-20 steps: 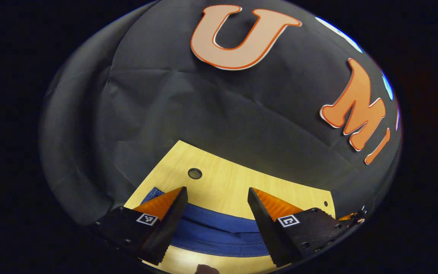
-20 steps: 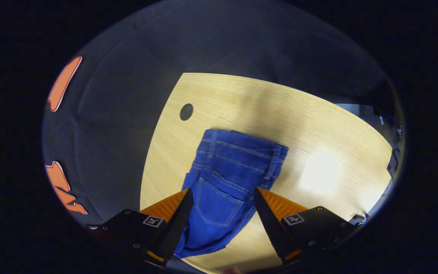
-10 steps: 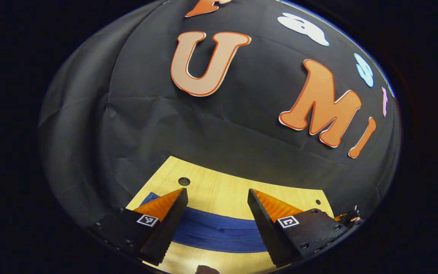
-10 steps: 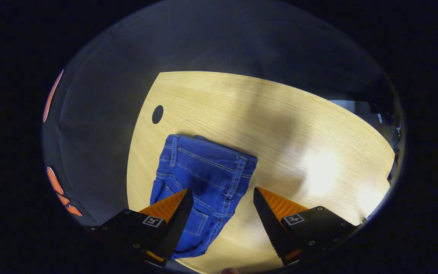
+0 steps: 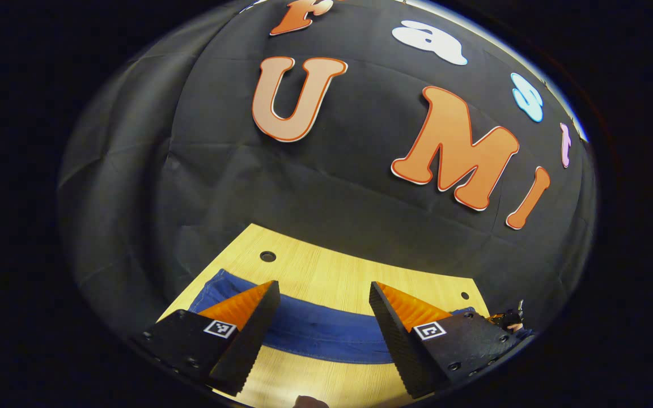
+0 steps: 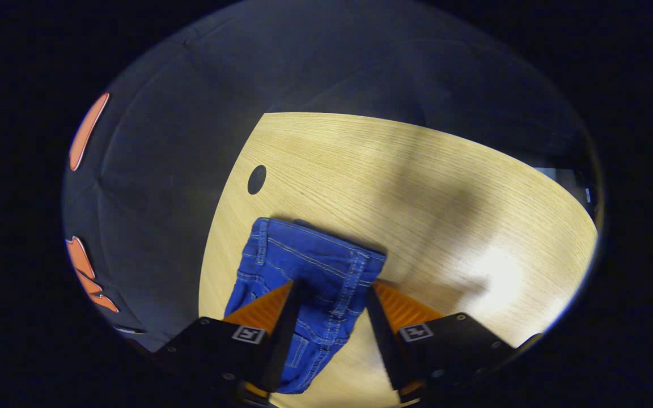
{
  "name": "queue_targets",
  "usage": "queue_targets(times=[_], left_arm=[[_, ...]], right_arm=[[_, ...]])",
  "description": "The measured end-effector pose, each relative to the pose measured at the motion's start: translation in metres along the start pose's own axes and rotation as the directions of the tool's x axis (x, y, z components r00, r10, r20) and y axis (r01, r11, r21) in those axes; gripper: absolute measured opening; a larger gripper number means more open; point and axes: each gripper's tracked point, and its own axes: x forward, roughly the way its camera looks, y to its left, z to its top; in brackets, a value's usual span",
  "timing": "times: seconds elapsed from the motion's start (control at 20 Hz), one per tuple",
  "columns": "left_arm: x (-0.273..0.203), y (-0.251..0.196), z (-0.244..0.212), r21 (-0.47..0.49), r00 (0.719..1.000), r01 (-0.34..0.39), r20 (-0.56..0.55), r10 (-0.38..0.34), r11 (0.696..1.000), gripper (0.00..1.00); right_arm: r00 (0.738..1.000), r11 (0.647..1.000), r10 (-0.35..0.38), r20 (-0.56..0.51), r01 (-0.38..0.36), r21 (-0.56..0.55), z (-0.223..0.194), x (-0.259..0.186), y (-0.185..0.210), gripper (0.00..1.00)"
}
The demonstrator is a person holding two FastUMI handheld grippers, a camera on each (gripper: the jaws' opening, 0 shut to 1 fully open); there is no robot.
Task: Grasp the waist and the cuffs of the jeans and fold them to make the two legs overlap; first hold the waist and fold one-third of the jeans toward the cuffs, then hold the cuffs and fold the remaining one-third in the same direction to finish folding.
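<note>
The left gripper hovered wide apart over the blue denim jeans on the pale wooden table, touching nothing. The right gripper had narrowed its fingers around the waist within the last half-second (contact uncertain), likely beginning the waist grasp.

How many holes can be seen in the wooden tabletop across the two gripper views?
2. In the left gripper view, a larger hole sits near the table's far left corner, a smaller hole near the far right. Jeans may hide more.
</note>
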Motion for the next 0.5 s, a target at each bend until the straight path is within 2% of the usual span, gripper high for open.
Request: queue_targets(times=[0.15,0.2,0.25,0.3,0.45,0.5], left_arm=[[-0.012,0.002,-0.011,-0.015,1.0,-0.011,-0.007,0.011,1.0,0.98],[-0.016,0.003,-0.013,-0.02,1.0,-0.013,-0.006,0.013,1.0,0.98],[-0.018,0.007,-0.015,-0.024,1.0,-0.018,-0.008,0.018,1.0,0.97],[-0.019,0.01,-0.015,-0.029,1.0,-0.013,-0.006,0.012,1.0,0.98],[-0.014,0.018,-0.015,-0.058,1.0,0.002,-0.006,-0.003,0.998,0.97],[-0.011,0.021,-0.015,-0.066,1.0,0.01,-0.006,-0.01,0.998,0.98]], right_arm=[[0.999,1.0,-0.013,0.032,0.014,-0.018,-0.001,0.006,0.003,0.43],[0.999,1.0,-0.007,0.041,0.008,-0.022,-0.001,0.005,0.007,0.27],[0.999,1.0,0.003,0.048,-0.002,-0.021,-0.002,0.002,0.012,0.26],[0.998,0.999,0.027,0.057,-0.026,-0.019,0.0,-0.005,0.018,0.17],[0.989,0.992,0.125,0.078,-0.122,-0.043,-0.001,-0.028,0.045,0.17],[0.988,0.991,0.126,0.092,-0.121,-0.062,-0.001,-0.036,0.05,0.17]])
